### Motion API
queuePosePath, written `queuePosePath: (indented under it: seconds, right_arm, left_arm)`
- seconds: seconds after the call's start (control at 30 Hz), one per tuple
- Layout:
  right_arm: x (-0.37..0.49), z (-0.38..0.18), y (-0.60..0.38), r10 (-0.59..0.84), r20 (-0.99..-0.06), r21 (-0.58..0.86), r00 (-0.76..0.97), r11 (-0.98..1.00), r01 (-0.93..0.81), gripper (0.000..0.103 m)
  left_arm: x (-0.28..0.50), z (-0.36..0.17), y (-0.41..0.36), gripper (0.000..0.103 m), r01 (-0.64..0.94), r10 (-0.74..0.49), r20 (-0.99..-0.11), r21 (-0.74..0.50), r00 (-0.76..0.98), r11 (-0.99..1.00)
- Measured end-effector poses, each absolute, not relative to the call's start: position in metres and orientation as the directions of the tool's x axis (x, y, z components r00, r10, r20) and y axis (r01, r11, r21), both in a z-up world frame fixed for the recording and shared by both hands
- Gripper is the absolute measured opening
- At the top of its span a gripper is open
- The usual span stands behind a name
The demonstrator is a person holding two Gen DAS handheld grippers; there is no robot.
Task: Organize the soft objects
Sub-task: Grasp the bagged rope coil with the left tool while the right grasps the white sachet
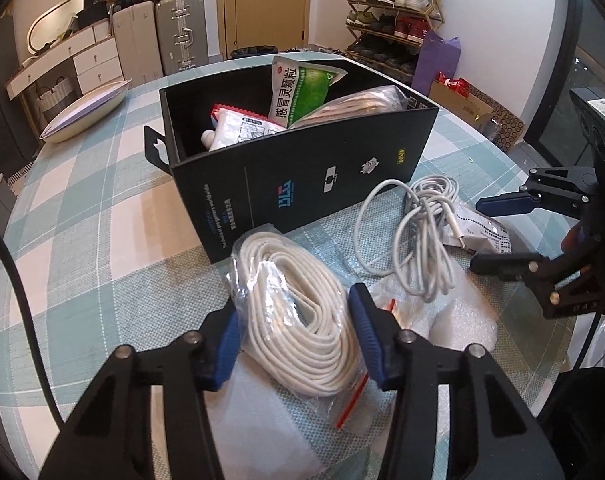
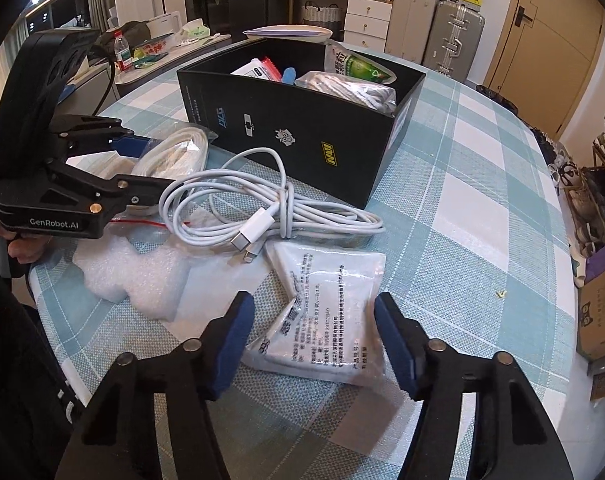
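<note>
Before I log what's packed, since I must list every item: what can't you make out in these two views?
- Black cardboard box: its lower contents, hidden by its walls in both views.
- White printed sachet: text too small to read, right wrist view.
- Bagged coil of white cord: near end hidden behind the left gripper fingers, left wrist view.

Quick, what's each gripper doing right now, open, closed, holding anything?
Left gripper: closed on the bagged white cord.
Right gripper: pads at the white packet's edges; a firm grip cannot be told.
</note>
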State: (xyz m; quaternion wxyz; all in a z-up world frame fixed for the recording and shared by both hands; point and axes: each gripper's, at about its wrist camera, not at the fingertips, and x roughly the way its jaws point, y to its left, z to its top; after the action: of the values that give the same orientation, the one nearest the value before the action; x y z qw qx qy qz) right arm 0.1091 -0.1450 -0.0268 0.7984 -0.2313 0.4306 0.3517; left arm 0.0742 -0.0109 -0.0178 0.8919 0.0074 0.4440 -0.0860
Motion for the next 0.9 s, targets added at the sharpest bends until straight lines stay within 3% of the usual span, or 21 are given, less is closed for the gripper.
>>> queuePosePath:
  seconds: [0.03,0.2,0.43,0.6,0.67,0.73,0.83,0.9]
  right_arm:
    - [0.110,-0.027,-0.146,0.361,-0.850,-0.068,0.384,0.647,-0.760,0.048]
    - [0.108,-0.024,-0.149,0.365,-0.846,-0.078,0.388,0.636,-0.768,0.044]
    - [0.104,-0.016,-0.154,0.375,-0.833,-0.094,0.407,0.629,-0.772,0.043]
    - [0.102,-0.011,-0.156,0.376,-0.826,-0.103,0.419,0.631,-0.769,0.043]
    - [0.101,-0.010,-0.157,0.376,-0.825,-0.105,0.421,0.631,-0.769,0.043]
    - [0.100,-0.009,-0.157,0.378,-0.824,-0.105,0.421,0.629,-0.770,0.043]
    - [0.099,-0.009,-0.157,0.379,-0.824,-0.105,0.422,0.628,-0.771,0.043]
    - [0.100,-0.009,-0.157,0.379,-0.824,-0.104,0.421,0.629,-0.770,0.043]
  left_arm:
    - [0.074,-0.017,-0.010,0.046,0.163,-0.150,-0.792,-0.065,0.592,0.985]
    - [0.074,-0.014,-0.007,0.043,0.171,-0.166,-0.789,-0.079,0.591,0.982]
    - [0.072,-0.006,-0.007,0.035,0.192,-0.179,-0.779,-0.076,0.601,0.978]
    - [0.073,-0.007,-0.006,0.037,0.194,-0.187,-0.783,-0.086,0.593,0.977]
    - [0.074,-0.008,-0.005,0.041,0.188,-0.192,-0.786,-0.098,0.588,0.977]
    - [0.076,-0.010,-0.003,0.063,0.166,-0.185,-0.792,-0.107,0.582,0.980]
    - [0.077,-0.014,-0.008,0.066,0.159,-0.171,-0.799,-0.096,0.577,0.983]
    - [0.077,-0.018,-0.013,0.079,0.166,-0.159,-0.806,-0.076,0.571,0.983]
